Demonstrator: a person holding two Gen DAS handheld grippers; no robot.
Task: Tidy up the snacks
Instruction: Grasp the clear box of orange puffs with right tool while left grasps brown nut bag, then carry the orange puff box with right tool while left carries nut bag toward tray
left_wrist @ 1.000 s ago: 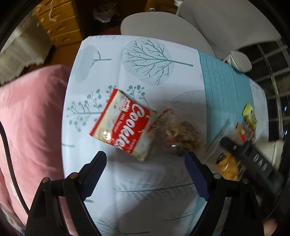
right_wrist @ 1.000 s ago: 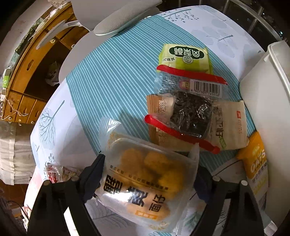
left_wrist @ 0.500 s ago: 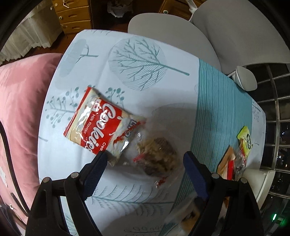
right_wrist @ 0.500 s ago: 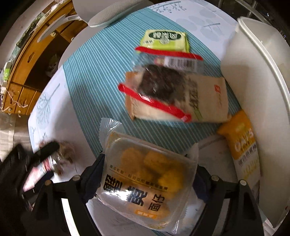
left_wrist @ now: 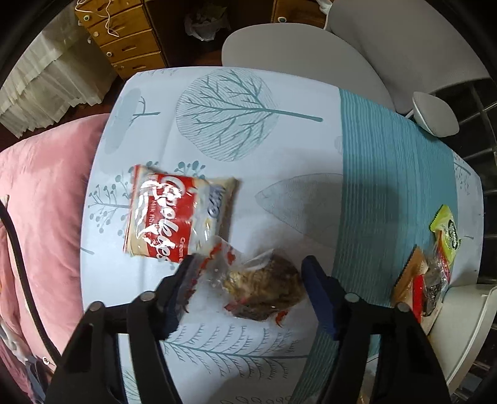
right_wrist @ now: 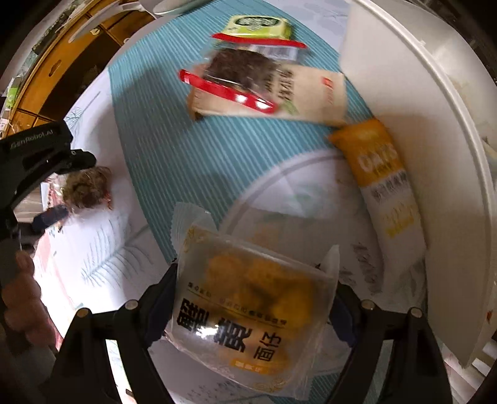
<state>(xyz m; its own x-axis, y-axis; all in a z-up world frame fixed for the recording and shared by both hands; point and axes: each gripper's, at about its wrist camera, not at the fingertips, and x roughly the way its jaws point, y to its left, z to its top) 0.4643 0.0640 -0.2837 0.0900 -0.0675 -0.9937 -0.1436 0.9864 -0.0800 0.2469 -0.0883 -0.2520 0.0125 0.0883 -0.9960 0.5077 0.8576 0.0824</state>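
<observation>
My left gripper (left_wrist: 248,276) is open with its fingers on either side of a clear bag of brown nuts (left_wrist: 264,287) lying on the tablecloth; the bag also shows in the right wrist view (right_wrist: 85,189). A red and white cookie pack (left_wrist: 177,217) lies just beyond it to the left. My right gripper (right_wrist: 254,298) is shut on a clear pack of yellow pastries (right_wrist: 254,307) and holds it above the table, next to the white bin (right_wrist: 435,155).
A brown paper packet (right_wrist: 313,93), a clear red-strip bag of dark seeds (right_wrist: 242,71), a green packet (right_wrist: 257,26) and an orange oats packet (right_wrist: 385,183) lie by the bin. A pink cushion (left_wrist: 40,217) is left of the table. Grey chairs (left_wrist: 310,52) stand behind.
My left gripper has come down and forward so its fingers now flank the nut bag. My right gripper has carried the pastry pack to the right, closer to the white bin.
</observation>
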